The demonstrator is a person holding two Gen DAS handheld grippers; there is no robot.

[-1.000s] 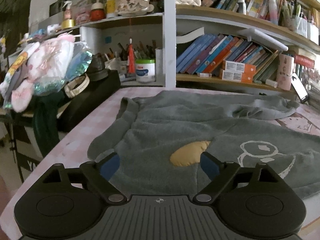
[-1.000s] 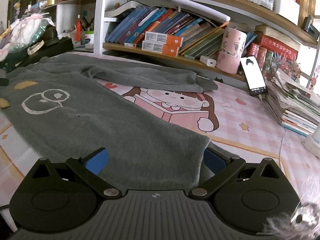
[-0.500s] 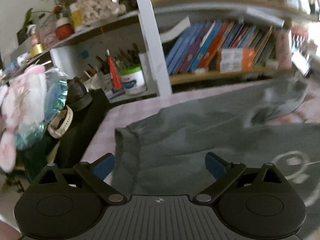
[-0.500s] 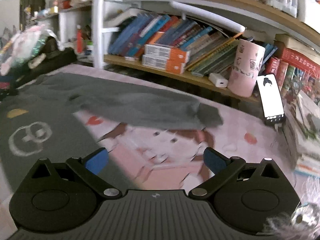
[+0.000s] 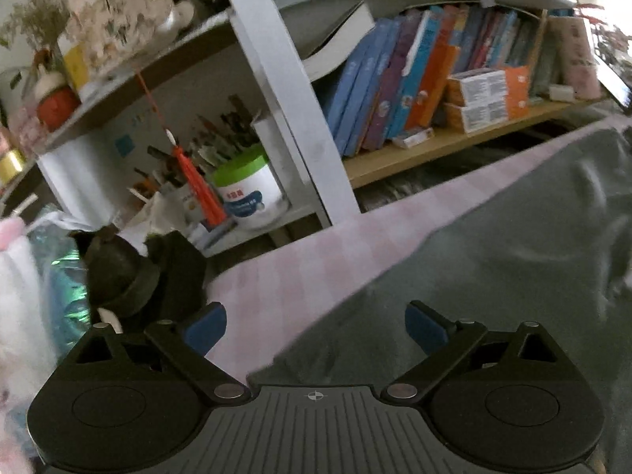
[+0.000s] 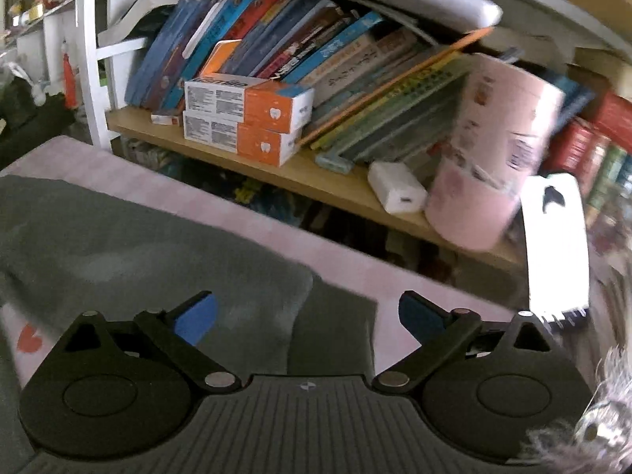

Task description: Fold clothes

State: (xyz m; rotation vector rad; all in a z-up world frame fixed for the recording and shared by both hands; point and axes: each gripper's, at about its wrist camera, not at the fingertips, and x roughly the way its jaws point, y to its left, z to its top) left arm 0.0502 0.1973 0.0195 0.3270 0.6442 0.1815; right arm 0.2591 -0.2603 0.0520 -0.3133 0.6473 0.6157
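A grey sweatshirt [image 5: 493, 260] lies spread on the pink checked table cover [image 5: 300, 260]. In the left wrist view my left gripper [image 5: 316, 326] hangs open over the garment's far left edge, one blue pad over the bare cover and the other over the cloth. In the right wrist view the sweatshirt's sleeve [image 6: 166, 252] runs in from the left and ends in a darker cuff [image 6: 335, 328] between the fingers of my right gripper [image 6: 308, 318]. The right jaws are closing but stand wide, and the pads are clear of the cloth.
A bookshelf runs along the table's far edge with leaning books [image 6: 316, 59], two orange and white boxes [image 6: 245, 118], a white charger [image 6: 397, 193] and a pink cup [image 6: 489, 154]. A phone [image 6: 555, 245] stands at the right. A green-lidded tub [image 5: 249, 193] and dark bag [image 5: 130, 276] sit at left.
Both grippers have travelled from the near side of the sweatshirt to its far side by the shelf. The left one swung to the garment's far left edge, the right one to the sleeve's cuff.
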